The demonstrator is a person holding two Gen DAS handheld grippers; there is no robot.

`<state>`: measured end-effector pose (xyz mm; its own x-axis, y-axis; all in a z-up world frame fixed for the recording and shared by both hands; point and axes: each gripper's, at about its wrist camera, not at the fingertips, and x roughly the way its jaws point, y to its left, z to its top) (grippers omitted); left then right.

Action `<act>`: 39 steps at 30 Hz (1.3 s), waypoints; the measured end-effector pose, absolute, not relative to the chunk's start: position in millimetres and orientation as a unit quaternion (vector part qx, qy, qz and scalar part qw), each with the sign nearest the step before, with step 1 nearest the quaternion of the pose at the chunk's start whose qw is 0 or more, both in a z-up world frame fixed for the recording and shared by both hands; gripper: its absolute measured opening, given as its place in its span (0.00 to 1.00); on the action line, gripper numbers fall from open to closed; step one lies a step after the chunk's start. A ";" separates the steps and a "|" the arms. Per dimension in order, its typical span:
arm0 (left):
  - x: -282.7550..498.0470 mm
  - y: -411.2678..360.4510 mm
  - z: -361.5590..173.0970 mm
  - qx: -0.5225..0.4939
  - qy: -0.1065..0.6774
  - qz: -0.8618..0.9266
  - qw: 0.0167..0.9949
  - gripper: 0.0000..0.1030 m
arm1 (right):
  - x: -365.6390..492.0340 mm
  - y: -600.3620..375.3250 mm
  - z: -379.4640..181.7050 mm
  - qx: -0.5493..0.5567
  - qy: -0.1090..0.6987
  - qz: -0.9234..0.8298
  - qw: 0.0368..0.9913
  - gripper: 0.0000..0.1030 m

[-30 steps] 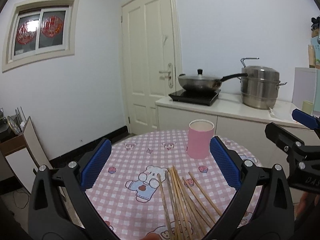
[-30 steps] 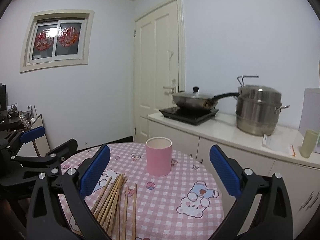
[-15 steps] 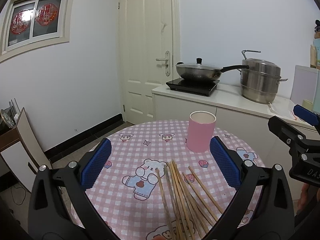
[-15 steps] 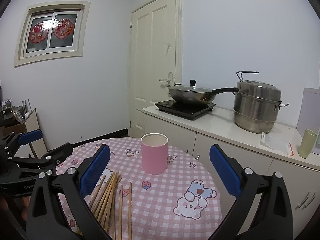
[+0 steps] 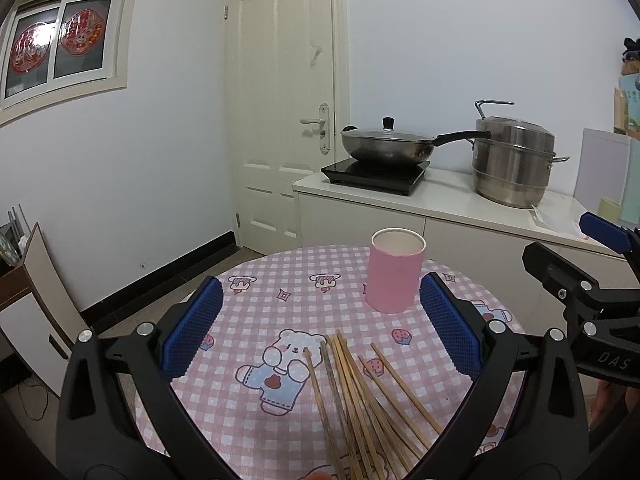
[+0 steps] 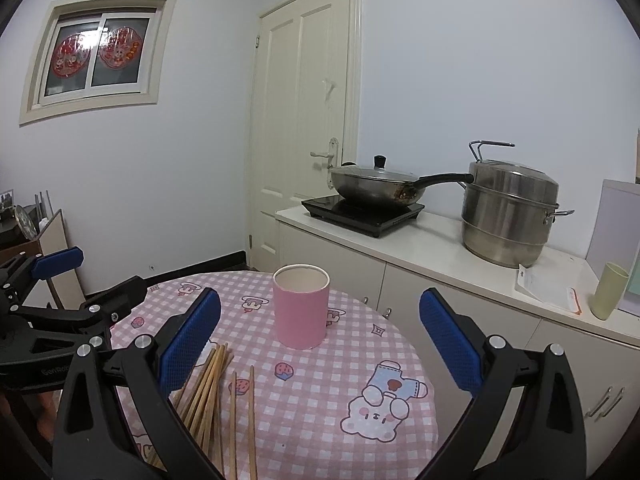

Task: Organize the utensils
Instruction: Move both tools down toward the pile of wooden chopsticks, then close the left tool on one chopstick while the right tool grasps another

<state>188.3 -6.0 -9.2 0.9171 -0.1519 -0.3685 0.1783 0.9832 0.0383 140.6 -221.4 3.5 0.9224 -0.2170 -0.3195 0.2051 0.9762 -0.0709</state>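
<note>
Several wooden chopsticks (image 5: pixel 360 396) lie loose in a fan on the round table with a pink checked cloth (image 5: pixel 280 304); they also show in the right wrist view (image 6: pixel 212 392). An empty pink cup (image 5: pixel 395 276) stands upright beyond them, also in the right wrist view (image 6: pixel 301 306). My left gripper (image 5: pixel 320 328) is open and empty above the chopsticks. My right gripper (image 6: pixel 320 332) is open and empty, to the right of the chopsticks and in front of the cup. Each gripper shows in the other's view: the right one (image 5: pixel 592 272), the left one (image 6: pixel 68 280).
A white counter (image 6: pixel 420 248) stands behind the table with a hob, a lidded wok (image 6: pixel 376 188), a steel steamer pot (image 6: pixel 508 216) and a pale green cup (image 6: pixel 608 296). A closed door (image 6: pixel 304 120) is behind. Shelves stand at the left (image 5: pixel 24 280).
Both views have shifted a little; the cup and chopsticks sit slightly lower and nearer in frame. Both grippers stay open and empty. Nothing on the table has moved.
</note>
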 end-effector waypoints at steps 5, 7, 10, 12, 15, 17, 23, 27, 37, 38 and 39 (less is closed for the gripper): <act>197.8 -1.6 -15.5 0.035 0.205 -0.092 0.974 0.94 | 146.4 -224.4 0.7 -0.009 0.174 -0.106 0.979 0.93; 203.7 1.0 -21.6 0.034 0.221 -0.096 0.970 0.94 | 149.3 -224.5 -3.3 -0.006 0.182 -0.104 0.978 0.93; 212.3 5.4 -33.3 0.032 0.249 -0.102 0.963 0.94 | 157.3 -224.8 -12.9 -0.002 0.204 -0.097 0.974 0.93; 219.8 9.9 -42.2 0.026 0.273 -0.103 0.956 0.94 | 166.6 -227.2 -21.9 0.010 0.234 -0.084 0.968 0.93; 234.9 19.1 -59.1 0.011 0.317 -0.104 0.943 0.94 | 179.0 -230.0 -37.8 0.026 0.278 -0.067 0.958 0.93; 242.6 24.6 -70.6 0.006 0.342 -0.100 0.934 0.94 | 185.6 -229.6 -47.2 0.024 0.298 -0.070 0.952 0.93; 260.4 34.0 -105.7 -0.005 0.394 -0.103 0.913 0.94 | 201.0 -232.5 -69.6 0.023 0.340 -0.059 0.938 0.93; 271.7 32.2 -123.7 -0.010 0.425 -0.111 0.898 0.79 | 211.6 -232.3 -85.7 0.020 0.366 -0.053 0.929 0.93; 297.4 27.5 -161.5 -0.004 0.491 -0.092 0.866 0.53 | 235.5 -234.3 -116.3 0.020 0.418 -0.046 0.907 0.93; 298.3 27.4 -162.7 -0.008 0.490 -0.095 0.866 0.53 | 237.7 -235.2 -118.7 0.021 0.424 -0.049 0.904 0.93; 299.2 26.5 -162.8 -0.007 0.491 -0.096 0.866 0.53 | 240.3 -236.3 -121.7 0.023 0.432 -0.049 0.900 0.92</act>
